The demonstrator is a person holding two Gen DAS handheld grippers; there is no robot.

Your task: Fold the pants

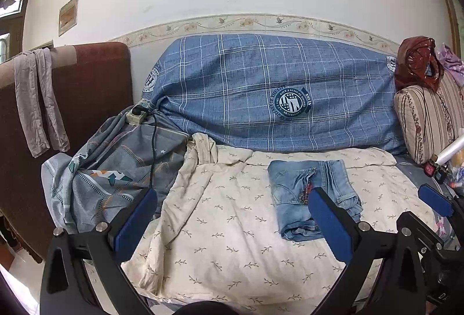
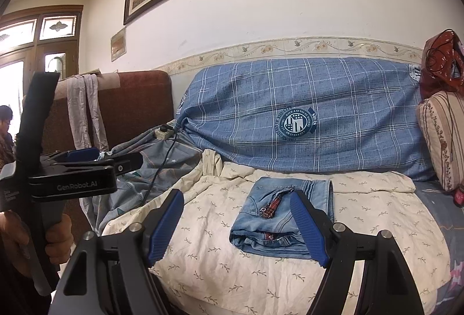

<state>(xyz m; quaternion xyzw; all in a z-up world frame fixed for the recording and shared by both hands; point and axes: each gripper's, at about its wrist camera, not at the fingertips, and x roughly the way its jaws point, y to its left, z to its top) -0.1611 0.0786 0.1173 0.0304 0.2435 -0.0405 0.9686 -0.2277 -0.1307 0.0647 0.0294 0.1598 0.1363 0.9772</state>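
Both our grippers, left (image 1: 232,225) and right (image 2: 239,223), hang spread and empty; the folded jeans (image 2: 278,216) lie at twelve o'clock on the cream sheet (image 2: 362,216), so we'd only square its edges gently

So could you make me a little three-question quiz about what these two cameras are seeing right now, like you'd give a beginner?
1. True or false: the jeans lie folded in a compact bundle on the cream leaf-print sheet.
2. Multiple choice: what are the left gripper and the right gripper doing? A) both clamp the jeans B) both are open and hold nothing C) one pinches the sheet
3. Fill in: behind the jeans, the big bolster against the wall is covered in blue ____ cloth.

Key:
1. True
2. B: in each wrist view the blue fingers stand wide apart, with nothing between them.
3. Checked (plaid)
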